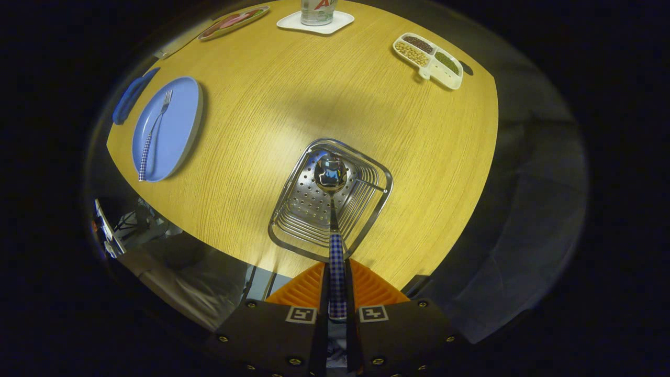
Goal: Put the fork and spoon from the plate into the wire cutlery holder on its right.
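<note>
With my hand-held gripper [336, 272] clamped on the spoon [331, 180], bowl hanging over the holder [293, 230], I should lower it straight before letting go; the fork [155, 128] waits on the plate [180, 136], far left.

Glossy metal spoon [331, 174], wire holder [328, 199]

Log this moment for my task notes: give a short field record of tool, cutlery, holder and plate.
tool: tool shut on the spoon's checked handle
spoon: spoon held bowl-first over the holder's opening
holder: wire holder on the wooden table, just ahead of the fingers
fork: fork lying on the blue plate
plate: blue plate, beyond the holder and off to one side
</note>
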A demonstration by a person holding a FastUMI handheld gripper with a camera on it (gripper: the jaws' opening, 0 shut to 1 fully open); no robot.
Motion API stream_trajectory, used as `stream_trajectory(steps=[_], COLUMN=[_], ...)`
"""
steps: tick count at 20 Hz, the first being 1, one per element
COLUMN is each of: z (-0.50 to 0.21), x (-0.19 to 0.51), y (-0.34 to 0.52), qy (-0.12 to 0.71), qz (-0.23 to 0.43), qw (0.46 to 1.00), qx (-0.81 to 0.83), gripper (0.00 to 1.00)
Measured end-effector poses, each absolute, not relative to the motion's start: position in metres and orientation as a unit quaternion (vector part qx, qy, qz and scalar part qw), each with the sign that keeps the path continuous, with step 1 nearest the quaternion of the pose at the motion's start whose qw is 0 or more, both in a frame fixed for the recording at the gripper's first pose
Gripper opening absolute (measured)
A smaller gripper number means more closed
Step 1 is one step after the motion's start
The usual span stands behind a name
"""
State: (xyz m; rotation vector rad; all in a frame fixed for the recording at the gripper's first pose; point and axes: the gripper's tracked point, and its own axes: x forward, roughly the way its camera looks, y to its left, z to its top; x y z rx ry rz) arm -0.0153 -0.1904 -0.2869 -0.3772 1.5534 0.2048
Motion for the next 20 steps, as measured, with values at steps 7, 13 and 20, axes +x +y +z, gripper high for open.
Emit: stream_trajectory(steps=[7,13,20], z=[-0.224,-0.199,-0.203], x=[-0.013,-0.021,-0.030], y=[-0.194,-0.127,-0.026], qy=[0.620,0.552,0.529], qz=[0.060,0.082,0.145], qw=[0.765,0.819,0.828], qx=[-0.163,-0.136,-0.117], gripper=[0.81,0.97,0.97])
